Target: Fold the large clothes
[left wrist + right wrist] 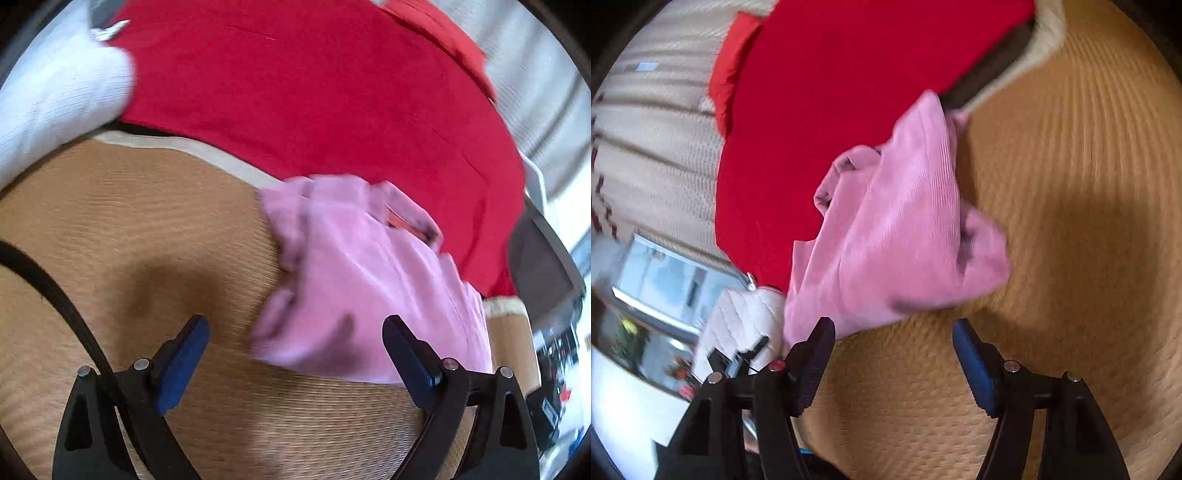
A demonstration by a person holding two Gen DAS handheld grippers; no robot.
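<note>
A pink ribbed garment (pixel 354 280) lies bunched on a tan woven mat (pixel 129 229), its far edge overlapping a large red cloth (pixel 314 92). My left gripper (pixel 295 332) is open and empty, hovering just short of the garment's near edge. In the right wrist view the same pink garment (pixel 894 236) lies crumpled on the mat (pixel 1071 221) beside the red cloth (pixel 820 110). My right gripper (pixel 892 336) is open and empty, right at the garment's near edge. Both views are blurred.
A white ribbed fabric (pixel 55 99) lies at the mat's upper left. A cream quilted item (pixel 738 325) sits left of my right gripper. A pale striped surface (pixel 653 155) lies beyond the red cloth. A black cable (pixel 55 295) crosses the left view.
</note>
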